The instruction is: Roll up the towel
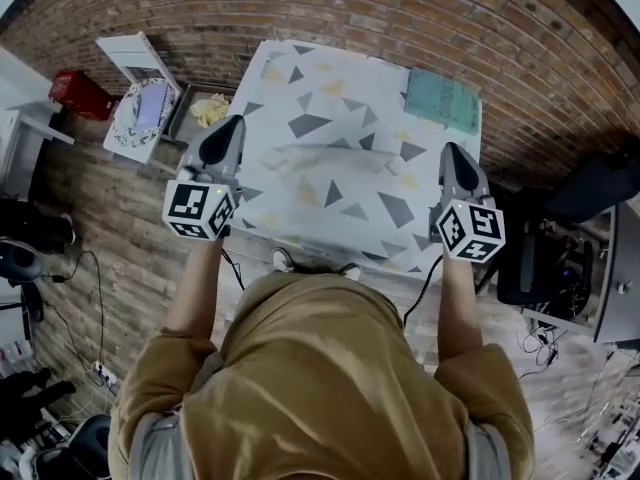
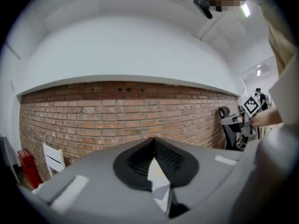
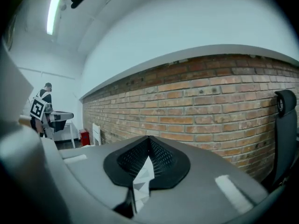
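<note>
Towel (image 1: 340, 88) — white cloth printed with grey and yellow triangles — clenched in left tongs (image 1: 233, 124) and right tongs (image 1: 453, 151).

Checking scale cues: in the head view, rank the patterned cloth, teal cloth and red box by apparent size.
1. Patterned cloth, largest by far.
2. Teal cloth.
3. Red box, smallest-looking, but it sits lower and farther from the camera, so this rank is unsure.

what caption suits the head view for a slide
Left tongs and right tongs each shut on the triangle-print cloth, teal cloth at its far right corner
</note>
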Action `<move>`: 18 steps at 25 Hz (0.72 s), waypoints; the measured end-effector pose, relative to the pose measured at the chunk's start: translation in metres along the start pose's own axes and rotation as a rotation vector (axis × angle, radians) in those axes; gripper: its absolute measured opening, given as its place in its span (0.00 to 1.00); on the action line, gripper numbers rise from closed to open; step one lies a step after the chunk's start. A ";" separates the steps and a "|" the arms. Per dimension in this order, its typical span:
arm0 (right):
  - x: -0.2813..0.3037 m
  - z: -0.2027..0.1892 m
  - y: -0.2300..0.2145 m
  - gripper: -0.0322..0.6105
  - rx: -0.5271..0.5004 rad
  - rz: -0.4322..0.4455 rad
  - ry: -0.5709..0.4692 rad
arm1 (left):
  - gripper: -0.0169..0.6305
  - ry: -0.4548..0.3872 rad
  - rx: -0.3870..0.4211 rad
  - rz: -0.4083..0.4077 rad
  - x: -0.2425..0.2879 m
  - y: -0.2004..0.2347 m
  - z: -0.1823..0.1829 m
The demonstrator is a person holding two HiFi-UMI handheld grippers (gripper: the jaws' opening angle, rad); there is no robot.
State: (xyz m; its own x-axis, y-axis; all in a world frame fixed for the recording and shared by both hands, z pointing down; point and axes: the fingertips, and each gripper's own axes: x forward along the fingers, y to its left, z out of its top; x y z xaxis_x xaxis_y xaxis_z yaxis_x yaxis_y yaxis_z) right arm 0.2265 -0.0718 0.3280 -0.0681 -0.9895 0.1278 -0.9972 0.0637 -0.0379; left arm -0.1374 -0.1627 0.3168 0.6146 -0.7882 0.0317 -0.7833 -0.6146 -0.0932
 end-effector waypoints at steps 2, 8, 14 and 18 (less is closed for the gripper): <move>-0.011 0.020 -0.001 0.05 0.005 0.002 -0.053 | 0.12 -0.044 0.030 0.029 -0.015 0.006 0.023; -0.042 0.063 0.002 0.05 -0.049 -0.006 -0.158 | 0.12 -0.131 0.071 0.075 -0.049 0.013 0.067; -0.068 0.089 -0.001 0.05 -0.086 -0.054 -0.199 | 0.12 -0.209 0.114 0.134 -0.075 0.024 0.104; -0.086 0.090 -0.001 0.05 -0.119 -0.108 -0.202 | 0.12 -0.187 0.140 0.151 -0.085 0.024 0.090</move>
State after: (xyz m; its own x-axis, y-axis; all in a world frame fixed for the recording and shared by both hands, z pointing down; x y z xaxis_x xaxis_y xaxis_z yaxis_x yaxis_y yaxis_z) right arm 0.2358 0.0013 0.2282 0.0345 -0.9965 -0.0765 -0.9957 -0.0409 0.0834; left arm -0.2001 -0.1074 0.2227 0.5082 -0.8430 -0.1764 -0.8552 -0.4696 -0.2195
